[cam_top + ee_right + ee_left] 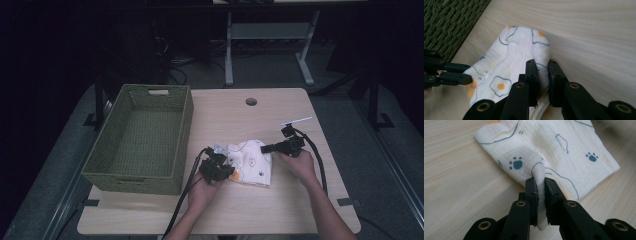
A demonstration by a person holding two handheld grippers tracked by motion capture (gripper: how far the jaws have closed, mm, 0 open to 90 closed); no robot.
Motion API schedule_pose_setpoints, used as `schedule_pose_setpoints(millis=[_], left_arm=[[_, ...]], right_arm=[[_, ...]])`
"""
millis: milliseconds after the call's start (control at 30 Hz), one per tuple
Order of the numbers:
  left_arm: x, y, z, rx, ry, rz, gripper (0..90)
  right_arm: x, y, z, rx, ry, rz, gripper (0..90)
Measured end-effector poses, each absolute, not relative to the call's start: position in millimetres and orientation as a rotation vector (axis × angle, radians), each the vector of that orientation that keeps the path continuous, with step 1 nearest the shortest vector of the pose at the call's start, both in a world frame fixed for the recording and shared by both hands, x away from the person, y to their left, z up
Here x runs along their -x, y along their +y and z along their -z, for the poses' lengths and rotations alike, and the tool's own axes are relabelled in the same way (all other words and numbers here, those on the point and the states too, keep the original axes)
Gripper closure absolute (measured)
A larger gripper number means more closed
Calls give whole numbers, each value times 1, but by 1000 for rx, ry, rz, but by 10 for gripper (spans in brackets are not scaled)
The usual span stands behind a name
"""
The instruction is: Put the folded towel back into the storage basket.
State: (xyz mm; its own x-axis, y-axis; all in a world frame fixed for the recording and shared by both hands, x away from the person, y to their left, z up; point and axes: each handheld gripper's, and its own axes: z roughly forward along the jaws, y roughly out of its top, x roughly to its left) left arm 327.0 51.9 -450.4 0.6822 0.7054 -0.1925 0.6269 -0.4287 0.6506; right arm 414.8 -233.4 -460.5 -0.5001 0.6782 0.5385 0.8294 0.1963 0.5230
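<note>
We pinch the soft, light cloth by opposite edges, left gripper and right gripper both clamped on folds.

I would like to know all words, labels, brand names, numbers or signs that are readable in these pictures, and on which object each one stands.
None: no word, number or brand can be read.
The white cloth carries only drawings: blue paw prints, fried eggs, dark outlines.
The green woven basket, the wooden table, the left gripper and the right gripper show no lettering.
</note>
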Motion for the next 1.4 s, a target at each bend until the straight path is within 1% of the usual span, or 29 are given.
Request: schedule_pose_setpoints(millis=[533, 833, 900, 1400], left_arm=[[-325, 50, 443, -2176, 1010, -158, 826], [-324, 51, 419, -2170, 971, -169, 826], [-324, 52, 414, -2164, 966, -176, 826], [-325, 73, 372, -2110, 943, -181, 826]], right_arm=[[-415, -236, 459, 1465, -2252, 1202, 801], [-411, -242, 443, 1452, -2198, 1261, 801], [-411, -243, 434, 1433, -2185, 1296, 801], [-413, -233, 399, 1390, -2134, 1389, 801]])
